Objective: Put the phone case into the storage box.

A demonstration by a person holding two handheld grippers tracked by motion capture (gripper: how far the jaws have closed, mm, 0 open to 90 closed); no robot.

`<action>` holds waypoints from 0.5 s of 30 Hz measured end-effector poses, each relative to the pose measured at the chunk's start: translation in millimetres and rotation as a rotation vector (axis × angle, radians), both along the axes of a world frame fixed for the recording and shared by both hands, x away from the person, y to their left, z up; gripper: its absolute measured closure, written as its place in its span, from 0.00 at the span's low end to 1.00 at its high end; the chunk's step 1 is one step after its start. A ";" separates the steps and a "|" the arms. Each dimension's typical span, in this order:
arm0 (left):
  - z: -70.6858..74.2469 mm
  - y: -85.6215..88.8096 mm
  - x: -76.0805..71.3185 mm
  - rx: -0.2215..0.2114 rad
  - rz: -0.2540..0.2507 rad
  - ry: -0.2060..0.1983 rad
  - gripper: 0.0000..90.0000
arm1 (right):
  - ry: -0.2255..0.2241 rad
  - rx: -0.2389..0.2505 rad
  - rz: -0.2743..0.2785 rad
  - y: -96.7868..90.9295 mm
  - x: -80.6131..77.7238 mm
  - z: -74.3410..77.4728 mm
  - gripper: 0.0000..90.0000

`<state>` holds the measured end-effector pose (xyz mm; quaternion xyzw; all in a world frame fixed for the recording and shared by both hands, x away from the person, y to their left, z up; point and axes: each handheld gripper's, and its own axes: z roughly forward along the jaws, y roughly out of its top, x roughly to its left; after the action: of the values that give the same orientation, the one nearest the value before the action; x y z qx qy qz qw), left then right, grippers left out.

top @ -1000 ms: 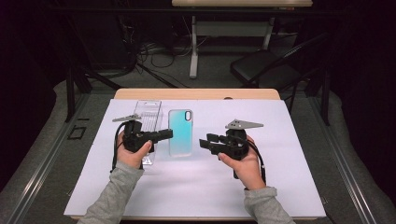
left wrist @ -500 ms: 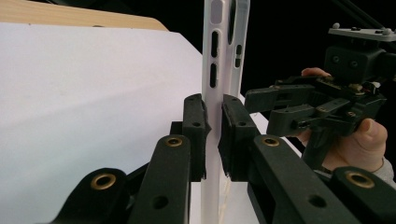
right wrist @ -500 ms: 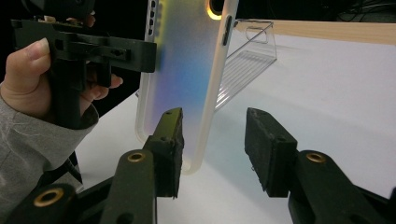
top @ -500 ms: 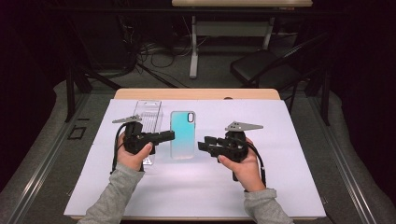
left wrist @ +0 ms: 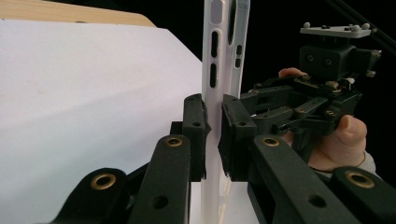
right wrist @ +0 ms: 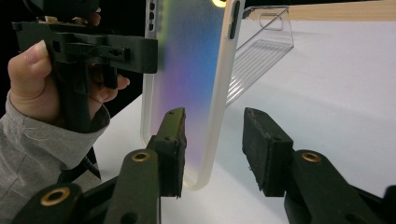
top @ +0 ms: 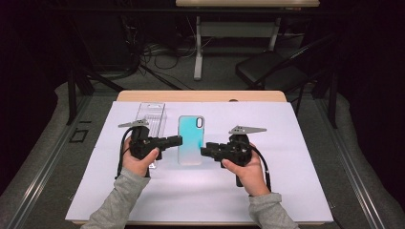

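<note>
On the white sheet (top: 286, 191) that is covering the table, a phone case (top: 191, 140) is lying between my two grippers. I am not seeing any words or brand marks on it that I can read. It is see-through with a blue-green glow, and its camera hole is pointing to the far side of the table.

I am holding my left gripper (top: 175, 140) at the left edge of the phone case. In the left gripper view, its two black pads (left wrist: 195, 126) are pinching the thin white side wall of the case, one pad on each side. The wall is standing straight up between them, and I can see the little button slots in it above the pads.

I am holding my right gripper (top: 206, 151) at the right edge of the case, near its lower end. In the right gripper view, its jaws are spread apart. The rim of the case is sitting in the gap between them, close to one pad (right wrist: 173, 140), and the other pad is well away from it.

A clear plastic box (top: 152, 116) is lying flat on the sheet just past my left hand (top: 138, 162), to the left of the case. My right hand (top: 247, 172) is resting on the sheet.
</note>
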<state>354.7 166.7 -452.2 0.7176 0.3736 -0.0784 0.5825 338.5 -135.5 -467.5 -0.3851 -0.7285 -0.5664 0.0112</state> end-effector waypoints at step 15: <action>-0.5 -2.6 -1.1 -0.014 -0.013 0.009 0.91 | 0.051 0.028 0.035 2.6 1.4 -6.4 0.78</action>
<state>353.6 164.1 -452.8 0.7158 0.3707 -0.0879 0.5852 339.9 -132.9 -473.9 -0.3865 -0.7267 -0.5662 0.0448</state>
